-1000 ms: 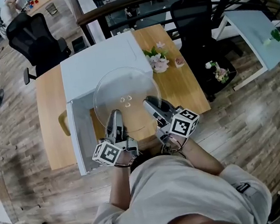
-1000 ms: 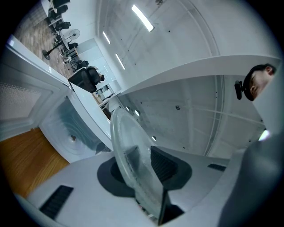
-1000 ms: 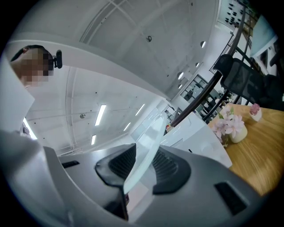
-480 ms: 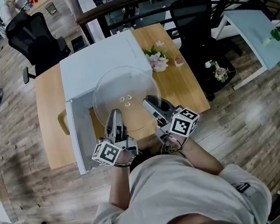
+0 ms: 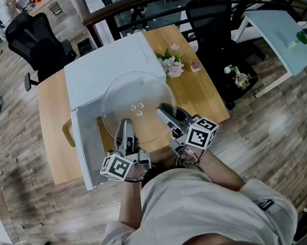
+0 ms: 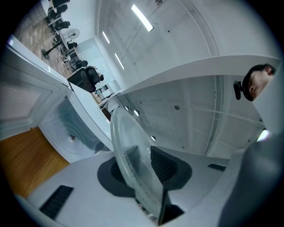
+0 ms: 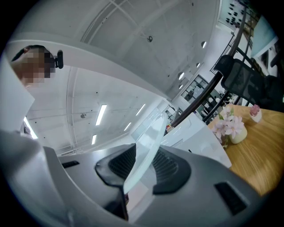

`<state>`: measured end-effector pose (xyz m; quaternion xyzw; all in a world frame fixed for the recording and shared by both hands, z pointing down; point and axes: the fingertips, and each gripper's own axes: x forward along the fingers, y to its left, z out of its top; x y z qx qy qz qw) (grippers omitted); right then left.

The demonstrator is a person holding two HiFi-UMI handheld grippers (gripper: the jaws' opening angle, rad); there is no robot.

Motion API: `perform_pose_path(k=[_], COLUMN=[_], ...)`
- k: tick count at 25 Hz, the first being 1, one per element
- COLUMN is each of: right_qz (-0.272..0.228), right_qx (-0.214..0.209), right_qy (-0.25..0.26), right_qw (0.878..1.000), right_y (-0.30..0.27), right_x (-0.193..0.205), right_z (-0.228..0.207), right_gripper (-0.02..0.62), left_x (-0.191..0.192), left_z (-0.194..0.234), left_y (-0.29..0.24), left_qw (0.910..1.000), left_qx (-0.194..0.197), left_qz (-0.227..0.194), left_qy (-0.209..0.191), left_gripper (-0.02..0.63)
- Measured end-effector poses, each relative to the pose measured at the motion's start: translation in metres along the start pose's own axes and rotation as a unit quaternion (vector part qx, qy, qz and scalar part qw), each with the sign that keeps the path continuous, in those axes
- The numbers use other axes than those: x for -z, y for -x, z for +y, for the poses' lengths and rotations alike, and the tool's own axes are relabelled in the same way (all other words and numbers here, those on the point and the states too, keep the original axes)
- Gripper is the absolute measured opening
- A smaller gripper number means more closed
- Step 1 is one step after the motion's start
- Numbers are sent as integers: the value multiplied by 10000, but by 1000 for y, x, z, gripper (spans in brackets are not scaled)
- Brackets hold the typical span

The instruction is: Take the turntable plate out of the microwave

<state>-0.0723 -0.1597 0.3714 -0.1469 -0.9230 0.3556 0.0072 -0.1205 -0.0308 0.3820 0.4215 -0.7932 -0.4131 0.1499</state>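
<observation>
The person stands at the near edge of a wooden counter, on a plank floor. On the counter sits a white microwave; its door hangs open toward the near left, beside the left arm. To the right of the microwave are pale flowers, just beside its side wall. Beyond the counter stand two black chairs, one at the far left and one at the far right, with a dark railing behind them.

The clear glass plate is out of the cavity, held in the air before the open mouth; from the head view its far half overlaps the microwave's top. It is round, so it has no long axis, and it lies flat and about level, face up. Each gripper view sees it edge-on.

The left hand-held gripper is clamped on the plate's near rim, left of centre, one ribbed pad above the glass and one below. The right hand-held gripper grips the near rim to the right in the same way. Both point away from the person, roughly level.
</observation>
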Motion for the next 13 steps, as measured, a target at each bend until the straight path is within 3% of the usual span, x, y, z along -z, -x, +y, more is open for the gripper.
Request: perform_pose_path(k=[13], right_qz=[5], right_qx=[-2], right_qy=[4], right_qw=[10000], right_y=[4], right_x=[-6], right_z=[-6], right_gripper=[117], left_x=[6], left_z=[-5], left_y=[-8], left_qw=[10000], left_qx=[10], left_qz=[38], left_qy=[-5], left_gripper=[114])
